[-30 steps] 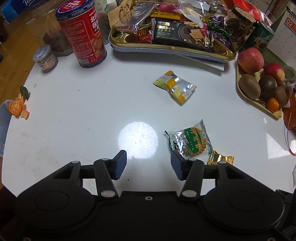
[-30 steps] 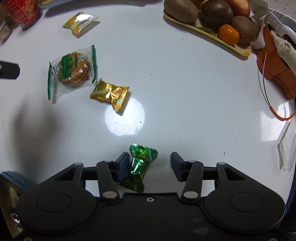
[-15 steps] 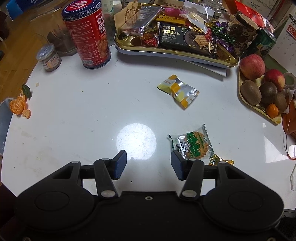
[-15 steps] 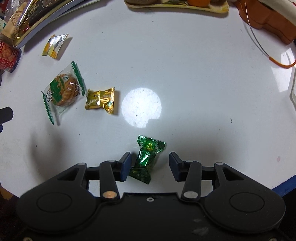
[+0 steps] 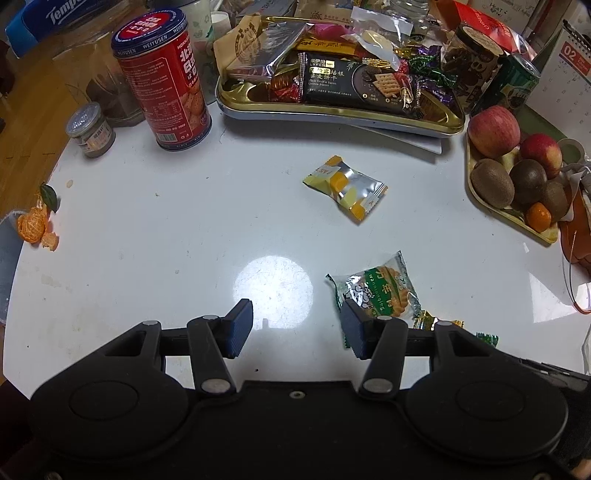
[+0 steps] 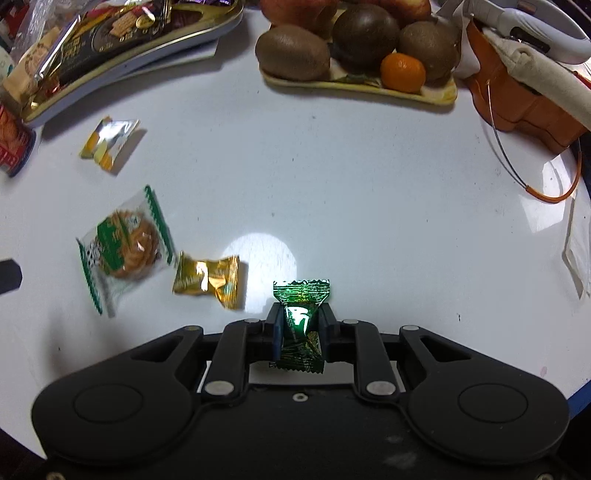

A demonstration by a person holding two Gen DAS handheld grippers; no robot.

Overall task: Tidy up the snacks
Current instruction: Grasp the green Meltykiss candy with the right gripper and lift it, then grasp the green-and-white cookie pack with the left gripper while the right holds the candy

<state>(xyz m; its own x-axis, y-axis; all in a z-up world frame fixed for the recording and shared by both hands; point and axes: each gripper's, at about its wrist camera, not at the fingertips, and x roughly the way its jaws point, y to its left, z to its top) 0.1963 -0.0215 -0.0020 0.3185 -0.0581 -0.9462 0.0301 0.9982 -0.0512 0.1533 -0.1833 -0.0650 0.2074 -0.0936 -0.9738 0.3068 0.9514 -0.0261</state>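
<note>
Two grippers: the right gripper [image 6: 300,326] jaws clench a green candy [image 6: 301,325] at 6 o'clock over the table [image 6: 351,192]; the left gripper [image 5: 295,328] jaws gape, empty.

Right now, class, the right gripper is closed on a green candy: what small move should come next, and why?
Probably lift: the right gripper is shut on the green candy, and the gold snack tray lies up and left across the white table, so raising it first should clear the gold candy.
</note>
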